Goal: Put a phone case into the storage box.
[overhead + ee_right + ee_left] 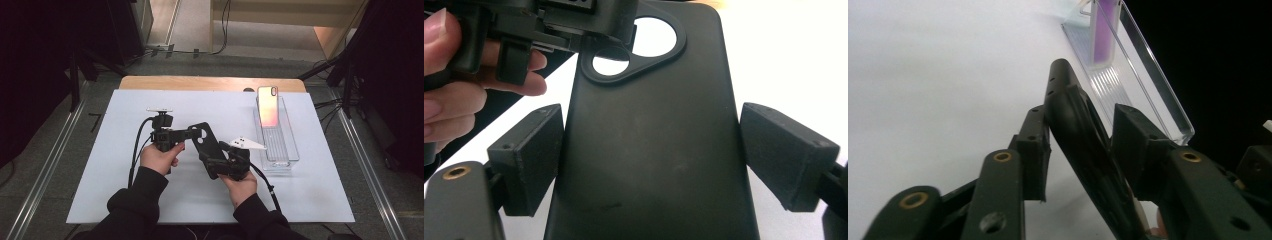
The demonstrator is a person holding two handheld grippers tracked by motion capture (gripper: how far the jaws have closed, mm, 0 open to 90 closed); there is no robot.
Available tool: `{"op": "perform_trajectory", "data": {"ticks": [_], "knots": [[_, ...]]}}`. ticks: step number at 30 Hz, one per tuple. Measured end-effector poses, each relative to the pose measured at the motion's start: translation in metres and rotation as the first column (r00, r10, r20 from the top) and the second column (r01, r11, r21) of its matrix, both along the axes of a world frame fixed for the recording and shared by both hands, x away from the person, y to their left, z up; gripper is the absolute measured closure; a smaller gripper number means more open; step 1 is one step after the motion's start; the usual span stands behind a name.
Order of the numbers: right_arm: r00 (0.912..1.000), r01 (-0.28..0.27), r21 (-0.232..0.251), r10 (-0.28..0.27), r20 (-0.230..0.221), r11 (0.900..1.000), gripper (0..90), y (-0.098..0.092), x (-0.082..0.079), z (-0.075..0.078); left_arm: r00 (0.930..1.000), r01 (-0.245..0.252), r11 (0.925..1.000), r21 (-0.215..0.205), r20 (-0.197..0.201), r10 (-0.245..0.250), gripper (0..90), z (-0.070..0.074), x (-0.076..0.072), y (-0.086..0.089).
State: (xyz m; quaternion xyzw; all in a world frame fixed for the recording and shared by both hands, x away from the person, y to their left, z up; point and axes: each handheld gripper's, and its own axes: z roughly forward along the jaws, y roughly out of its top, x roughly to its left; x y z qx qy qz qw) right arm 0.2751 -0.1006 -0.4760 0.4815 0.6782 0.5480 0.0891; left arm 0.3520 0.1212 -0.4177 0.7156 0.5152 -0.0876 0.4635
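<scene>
1. Where both hands meet over the white table (100, 200), the left gripper (192, 133) and right gripper (212, 162) share a black phone case (204, 140); a phone (268, 106) leans in a clear tray (285, 150).
2. Left gripper view: jaws apart, straddling the case's edge (1073, 125).
3. Right gripper view: jaws flank the case (649, 150); whether they clamp it, cannot tell.

The white tabletop (100, 190) lies bare on its left half and along its near edge, giving wide room to pass. On the right, a clear plastic rectangular tray (285, 150) with an upright pink-backed phone (268, 106) blocks the way. At centre, both claws crowd around a flat black phone case (206, 141).
</scene>
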Motion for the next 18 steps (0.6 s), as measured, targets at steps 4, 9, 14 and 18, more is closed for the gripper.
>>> {"op": "perform_trajectory", "data": {"ticks": [4, 9, 14, 18], "knots": [[1.0, -0.007, -0.008, 0.007, 0.001, 1.0, 11.8, 0.0012, 0.0, -0.0013, 0.9992, -0.006, 0.9992, -0.04, -0.041, 0.004, 69.8, -0.0011, 0.0006, 0.002], [0.9999, -0.015, -0.023, 0.015, 0.007, 1.0, 11.7, 0.0031, 0.0005, -0.003, 0.9983, -0.01, 0.9968, -0.079, -0.059, 0.005, 73.5, -0.0021, -0.0004, 0.0038], [0.9997, -0.016, -0.031, 0.017, 0.018, 0.999, 11.3, 0.0041, 0.0002, -0.0028, 0.998, 0.0, 0.9936, -0.113, -0.063, -0.007, 77.0, -0.0003, -0.002, 0.0039], [0.9973, -0.028, -0.079, 0.033, 0.066, 0.996, 10.6, 0.0034, -0.0004, 0.0008, 0.9987, 0.005, 0.9896, -0.144, -0.049, -0.012, 77.8, 0.0041, -0.006, 0.0046]]}}
